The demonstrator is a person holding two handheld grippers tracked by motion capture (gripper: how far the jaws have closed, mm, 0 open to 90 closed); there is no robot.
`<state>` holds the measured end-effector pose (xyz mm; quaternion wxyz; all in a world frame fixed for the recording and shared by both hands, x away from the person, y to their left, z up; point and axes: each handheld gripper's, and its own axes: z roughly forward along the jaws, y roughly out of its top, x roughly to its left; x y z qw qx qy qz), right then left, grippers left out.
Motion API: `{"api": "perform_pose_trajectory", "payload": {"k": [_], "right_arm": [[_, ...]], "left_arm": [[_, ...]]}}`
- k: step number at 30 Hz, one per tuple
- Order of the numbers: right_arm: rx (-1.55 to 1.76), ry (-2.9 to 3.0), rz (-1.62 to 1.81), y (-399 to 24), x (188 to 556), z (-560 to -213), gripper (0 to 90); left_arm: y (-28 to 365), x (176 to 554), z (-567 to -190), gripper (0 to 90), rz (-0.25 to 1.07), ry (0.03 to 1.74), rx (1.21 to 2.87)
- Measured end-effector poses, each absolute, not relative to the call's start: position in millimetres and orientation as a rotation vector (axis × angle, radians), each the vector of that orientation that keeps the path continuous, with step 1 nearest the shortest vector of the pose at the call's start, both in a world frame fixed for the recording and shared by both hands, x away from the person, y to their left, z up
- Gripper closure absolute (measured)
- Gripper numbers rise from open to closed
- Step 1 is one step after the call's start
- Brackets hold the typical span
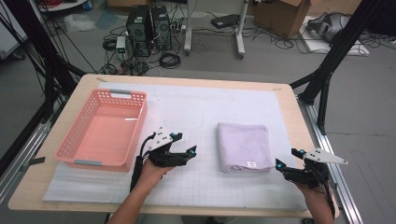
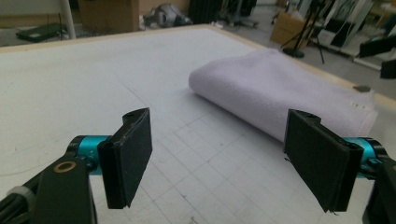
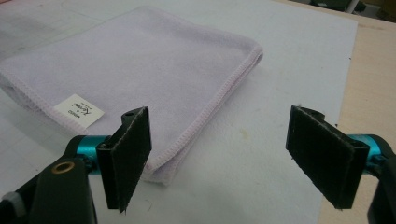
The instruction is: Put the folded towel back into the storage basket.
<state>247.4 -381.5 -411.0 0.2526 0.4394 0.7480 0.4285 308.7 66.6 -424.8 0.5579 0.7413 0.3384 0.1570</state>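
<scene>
Where cables litter the floor (image 1: 177, 56), a gridded white mat (image 1: 196, 182) under a folded towel (image 1: 244, 145)

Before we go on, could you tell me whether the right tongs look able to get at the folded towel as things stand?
Probably yes: the right tongs stand open beside the folded lilac towel, facing its near corner, with only bare mat between them.

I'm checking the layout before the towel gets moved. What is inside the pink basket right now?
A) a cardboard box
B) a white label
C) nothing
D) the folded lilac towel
C: in the high view the pink basket shows a bare floor, while the folded lilac towel lies apart from it on the white mat.
</scene>
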Motion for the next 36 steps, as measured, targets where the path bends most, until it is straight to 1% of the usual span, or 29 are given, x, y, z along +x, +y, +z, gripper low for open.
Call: {"api": "perform_pose_trajectory", "payload": {"k": [3, 6, 11, 14, 18, 21, 27, 30, 36], "right_arm": [[1.195, 2.035, 1.166, -382, 248, -411, 21.3], [1.195, 2.033, 1.167, -382, 248, -411, 21.3], [1.198, 2.034, 1.168, -382, 249, -411, 21.3], [1.199, 2.034, 1.172, -383, 248, -411, 21.3], [1.196, 2.031, 1.179, -383, 248, -411, 21.3], [1.196, 2.035, 1.178, -383, 249, -411, 21.3], [1.188, 2.044, 1.172, -381, 250, -412, 21.3], [1.191, 2.047, 1.175, -381, 250, -412, 21.3], [1.189, 2.049, 1.173, -381, 251, -413, 21.3]], "left_arm": [[58, 317, -420, 19.6, 0.308, 0.830, 1.750], [46, 323, -414, 19.7, 0.266, 0.810, 1.751], [17, 333, -410, 19.8, 0.213, 0.817, 1.802], [0, 339, -412, 20.3, 0.174, 0.837, 1.817], [-22, 345, -418, 20.9, 0.170, 0.854, 1.879], [-34, 349, -422, 21.1, 0.152, 0.890, 1.897], [-48, 355, -429, 21.0, 0.100, 0.939, 1.908], [-55, 358, -438, 21.1, 0.054, 0.992, 1.949], [-59, 357, -444, 21.9, 0.010, 1.012, 1.991]]}}
